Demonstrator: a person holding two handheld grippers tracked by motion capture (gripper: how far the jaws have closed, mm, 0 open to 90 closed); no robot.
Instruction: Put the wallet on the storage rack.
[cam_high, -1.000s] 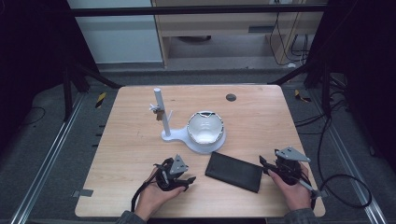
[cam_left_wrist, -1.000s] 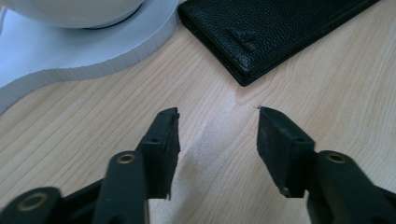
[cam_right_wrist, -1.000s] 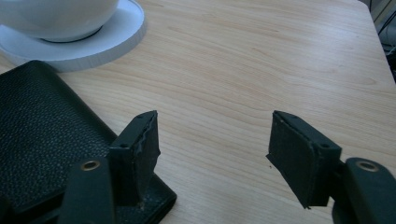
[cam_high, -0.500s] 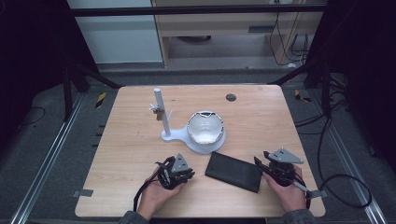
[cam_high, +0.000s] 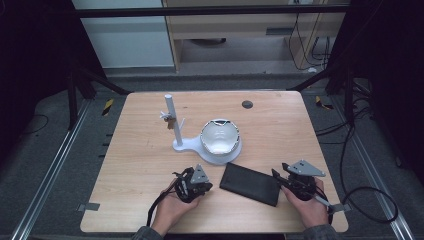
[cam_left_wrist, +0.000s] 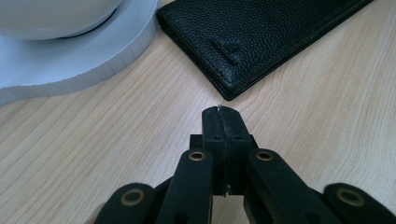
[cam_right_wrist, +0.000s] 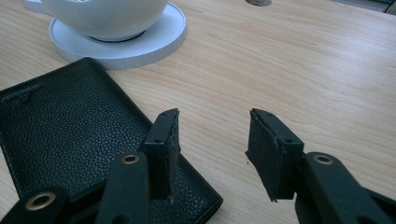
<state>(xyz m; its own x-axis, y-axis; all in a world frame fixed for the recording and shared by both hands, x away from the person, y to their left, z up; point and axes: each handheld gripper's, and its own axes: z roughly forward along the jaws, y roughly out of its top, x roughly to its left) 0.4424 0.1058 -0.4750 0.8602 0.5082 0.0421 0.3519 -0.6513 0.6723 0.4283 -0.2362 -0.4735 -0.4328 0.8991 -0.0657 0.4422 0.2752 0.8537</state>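
A black leather wallet (cam_high: 251, 183) lies flat near the table's front edge, between the two hands. My left gripper (cam_high: 199, 186) rests just left of it with its jaws pressed together and nothing between them; its own view has the wallet's corner (cam_left_wrist: 261, 42) a short way ahead of the tips (cam_left_wrist: 223, 112). My right gripper (cam_high: 280, 178) is at the wallet's right end, open, one jaw over the wallet's edge (cam_right_wrist: 70, 135) and the other over bare wood, with the gap (cam_right_wrist: 212, 140) empty.
A white bowl (cam_high: 219, 136) sits on a round white base (cam_high: 216, 156) joined to a white upright post (cam_high: 171, 120) with small hooks. A dark round hole (cam_high: 247, 104) marks the far part of the wooden table (cam_high: 280, 130). Cables trail from both grippers.
My right gripper has moved left to the wallet's right end. The left gripper has barely shifted.
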